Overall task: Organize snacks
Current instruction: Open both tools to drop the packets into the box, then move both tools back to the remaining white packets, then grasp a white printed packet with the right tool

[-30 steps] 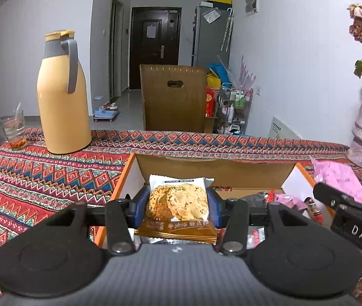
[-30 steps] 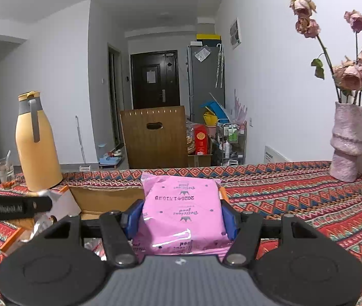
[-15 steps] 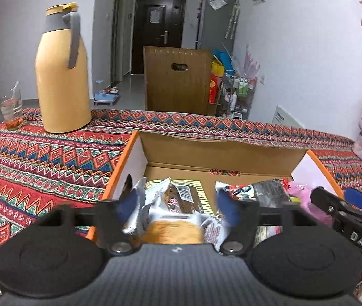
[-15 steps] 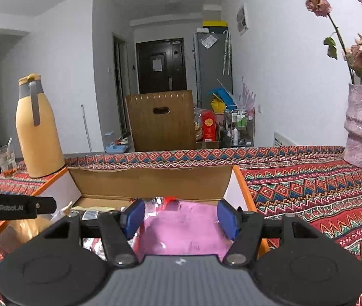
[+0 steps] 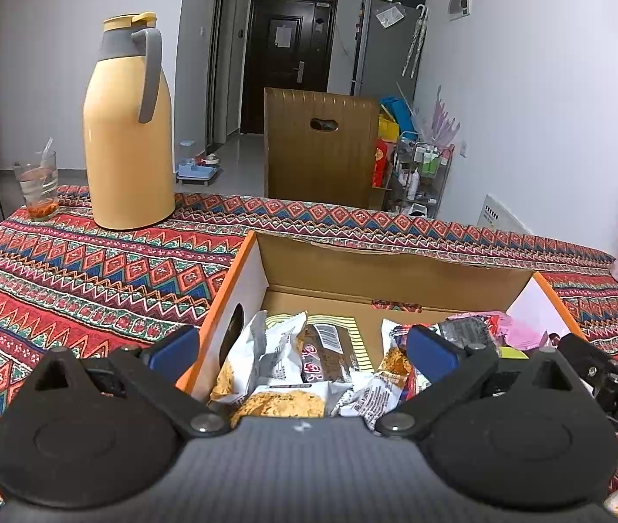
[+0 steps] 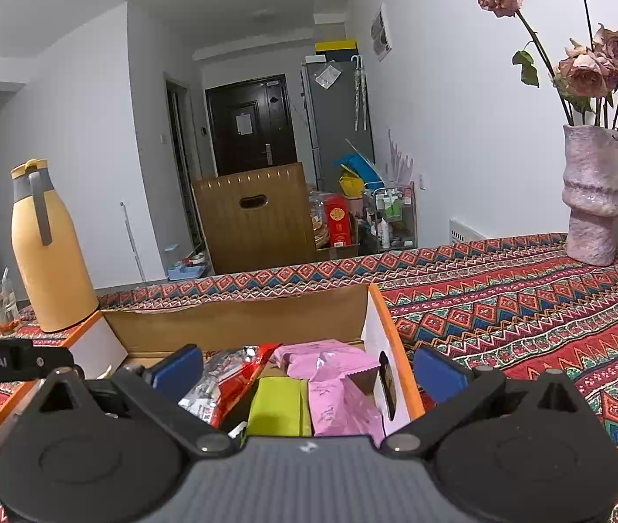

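Since both packets now lie loose in the box: neither gripper has hold of anything.
Left gripper [image 5: 302,351]: jaws spread as wide as they go, having just been opening; nothing is pressed between the pads, though the biscuit packet sits below the gap.
Right gripper [image 6: 306,368]: jaws likewise fully apart and just opened; the pink packet lies under the gap, untouched.
Biscuit packet [image 5: 282,403]: in the left end of the cardboard box [image 5: 396,270], resting on other wrapped snacks, close to the gripper body and lower than the pads.
Pink packet [image 6: 330,388]: in the right end of the box, against its white end wall, just beside a yellow-green packet [image 6: 276,405].
Handling, biscuit packet: judged light, with a crinkly, slippery wrapper and a brittle round biscuit inside; better gripped across the flat faces or by the sealed edge, gently, so it does not crack.
Handling, pink packet: judged light and soft, film likely to slide; take it across the middle where the contents give it body.
Box: stands on the patterned desk [image 6: 526,305], well apart from the yellow flask [image 5: 128,130].
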### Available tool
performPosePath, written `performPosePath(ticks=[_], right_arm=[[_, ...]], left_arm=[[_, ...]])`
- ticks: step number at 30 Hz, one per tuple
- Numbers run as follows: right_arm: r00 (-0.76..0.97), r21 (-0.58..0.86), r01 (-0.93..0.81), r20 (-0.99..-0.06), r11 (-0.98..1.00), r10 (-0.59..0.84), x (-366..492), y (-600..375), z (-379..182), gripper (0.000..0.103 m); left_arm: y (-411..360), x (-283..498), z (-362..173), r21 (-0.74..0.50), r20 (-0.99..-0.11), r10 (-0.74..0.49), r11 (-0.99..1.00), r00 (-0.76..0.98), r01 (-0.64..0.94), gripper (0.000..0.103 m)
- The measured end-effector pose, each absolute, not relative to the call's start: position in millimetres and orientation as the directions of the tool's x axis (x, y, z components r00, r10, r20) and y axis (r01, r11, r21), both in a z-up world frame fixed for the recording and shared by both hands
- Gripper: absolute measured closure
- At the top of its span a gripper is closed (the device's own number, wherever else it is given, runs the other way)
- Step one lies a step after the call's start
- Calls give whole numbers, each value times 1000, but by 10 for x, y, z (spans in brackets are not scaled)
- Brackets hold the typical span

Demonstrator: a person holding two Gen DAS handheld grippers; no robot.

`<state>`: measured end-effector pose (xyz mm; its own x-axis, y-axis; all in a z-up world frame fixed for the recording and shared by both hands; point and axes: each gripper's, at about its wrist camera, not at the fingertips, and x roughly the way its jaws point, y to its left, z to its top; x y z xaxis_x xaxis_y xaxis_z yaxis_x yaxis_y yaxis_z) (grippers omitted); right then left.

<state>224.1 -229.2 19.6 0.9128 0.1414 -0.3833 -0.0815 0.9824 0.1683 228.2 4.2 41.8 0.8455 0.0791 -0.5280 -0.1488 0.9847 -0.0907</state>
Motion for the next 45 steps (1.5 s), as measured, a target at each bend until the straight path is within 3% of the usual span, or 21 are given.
performPosePath(ticks=[15,31,45], right_arm=[[922,72,-138,-356,988,154,1656,-2280,479,0],[797,-36,-254,-574,967,188,786,-2162,-105,0],[734,16,-223,-655,975,179,796,-2151,-424,0]], left_arm=[[-10,1758,756,-54,-512,76,991,856,-120,0],[56,993,295,26,-628,72,997,775,-72,0],[-10,629,91,57,-659,76,997,749,-51,0]])
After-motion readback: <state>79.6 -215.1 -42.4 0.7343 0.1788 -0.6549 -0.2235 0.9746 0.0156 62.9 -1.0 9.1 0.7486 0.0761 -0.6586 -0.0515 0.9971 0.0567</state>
